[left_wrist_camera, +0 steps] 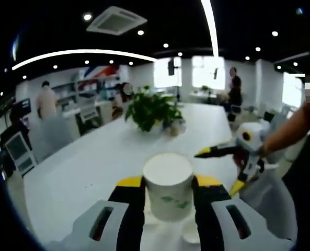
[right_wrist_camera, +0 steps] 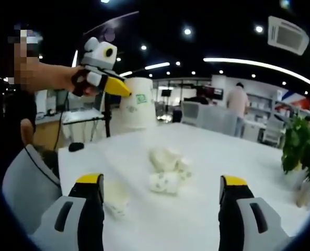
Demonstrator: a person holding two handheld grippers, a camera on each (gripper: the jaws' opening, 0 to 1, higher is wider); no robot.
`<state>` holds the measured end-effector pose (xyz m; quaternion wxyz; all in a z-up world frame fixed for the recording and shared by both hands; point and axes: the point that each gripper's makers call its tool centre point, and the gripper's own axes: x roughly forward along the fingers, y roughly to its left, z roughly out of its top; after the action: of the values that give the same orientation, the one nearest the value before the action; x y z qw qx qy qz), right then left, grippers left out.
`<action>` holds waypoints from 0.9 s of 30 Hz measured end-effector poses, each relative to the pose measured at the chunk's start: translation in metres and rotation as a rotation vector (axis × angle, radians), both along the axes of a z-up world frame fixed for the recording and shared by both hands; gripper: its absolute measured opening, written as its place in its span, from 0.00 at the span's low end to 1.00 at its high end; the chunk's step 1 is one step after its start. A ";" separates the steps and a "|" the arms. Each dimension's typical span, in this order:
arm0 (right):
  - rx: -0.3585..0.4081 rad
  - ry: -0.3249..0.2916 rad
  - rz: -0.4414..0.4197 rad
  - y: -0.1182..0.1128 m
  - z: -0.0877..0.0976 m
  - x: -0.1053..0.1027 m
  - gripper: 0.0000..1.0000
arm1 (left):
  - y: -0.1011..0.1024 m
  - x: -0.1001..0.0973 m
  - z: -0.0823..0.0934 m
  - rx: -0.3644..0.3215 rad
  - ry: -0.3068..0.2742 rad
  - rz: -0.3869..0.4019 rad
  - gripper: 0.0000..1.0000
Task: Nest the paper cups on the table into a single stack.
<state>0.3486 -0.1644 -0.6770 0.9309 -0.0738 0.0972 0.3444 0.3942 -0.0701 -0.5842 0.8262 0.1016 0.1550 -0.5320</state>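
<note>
My left gripper (left_wrist_camera: 168,184) is shut on a white paper cup (left_wrist_camera: 168,178) with a green mark, held above the white table (left_wrist_camera: 92,167). A second cup (left_wrist_camera: 191,232) lies blurred on the table just below it. The right gripper (left_wrist_camera: 217,170) comes in from the right, jaws apart. In the right gripper view, my right gripper (right_wrist_camera: 161,180) stands open and empty over the table (right_wrist_camera: 238,157). Several loose white cups (right_wrist_camera: 165,170) lie clustered ahead of it, and one more cup (right_wrist_camera: 115,201) lies by its left jaw. The left gripper (right_wrist_camera: 118,88) holds its cup (right_wrist_camera: 136,104) up at the far left.
A potted green plant (left_wrist_camera: 152,110) stands at the far middle of the long table, and is the plant (right_wrist_camera: 301,146) at the right edge. A dark small object (right_wrist_camera: 76,147) lies near the table's left edge. People and office desks fill the background.
</note>
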 end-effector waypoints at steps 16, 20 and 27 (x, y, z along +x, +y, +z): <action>0.021 -0.044 0.084 0.029 0.029 0.000 0.89 | -0.005 -0.030 0.006 0.008 -0.029 -0.034 0.35; 0.026 -0.050 0.113 0.038 0.036 0.000 0.88 | -0.005 -0.038 0.008 0.022 -0.040 -0.046 0.35; 0.030 -0.061 0.149 0.051 0.044 -0.002 0.88 | -0.005 -0.047 0.013 0.012 -0.037 -0.050 0.35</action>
<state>0.3469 -0.1137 -0.6325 0.9062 -0.0773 0.0577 0.4117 0.3475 -0.0753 -0.5710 0.8148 0.1202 0.1406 -0.5495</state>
